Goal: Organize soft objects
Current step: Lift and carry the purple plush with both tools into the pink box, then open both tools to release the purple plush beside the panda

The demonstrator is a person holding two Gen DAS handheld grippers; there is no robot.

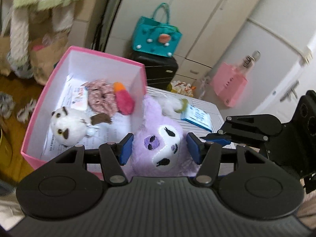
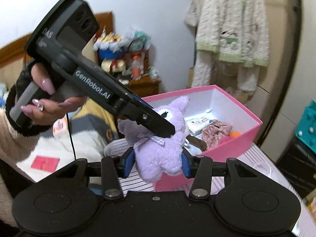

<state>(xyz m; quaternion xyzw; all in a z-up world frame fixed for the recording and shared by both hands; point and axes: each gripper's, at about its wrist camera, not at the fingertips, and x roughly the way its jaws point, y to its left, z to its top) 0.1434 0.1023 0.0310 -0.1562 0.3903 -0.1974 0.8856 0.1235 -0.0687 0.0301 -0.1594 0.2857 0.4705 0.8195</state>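
I have the fluffy lilac plush toy with the white embroidered face [image 1: 158, 144] held up just beside the near right corner of the pink cardboard box with the white lining [image 1: 34, 106], above the white ribbed tabletop [image 1: 207, 106]. In the left wrist view, my left gripper [image 1: 160, 148] brackets the toy's head, its blue pads [image 1: 125, 148] wide apart and close to each cheek; whether they actually press the fur I cannot tell. In the right wrist view, my right gripper [image 2: 157, 163] closes around the toy's lower body, both blue pads [image 2: 185, 163] sunk against the fleece, so it has hold of the plush. Inside the box lie a round white plush owl with brown markings [image 1: 67, 127], a pink speckled fabric scrunchie [image 1: 101, 97] and a small red and orange plush piece [image 1: 123, 97], all resting on printed paper sheets. Farther back on the tabletop sit a small white fluffy toy [image 1: 169, 103] and a blue and white packet [image 1: 197, 116]. Beyond, a teal felt handbag [image 1: 156, 36] rests on a black suitcase [image 1: 158, 71], and a pink paper bag [image 1: 229, 84] hangs to the right.
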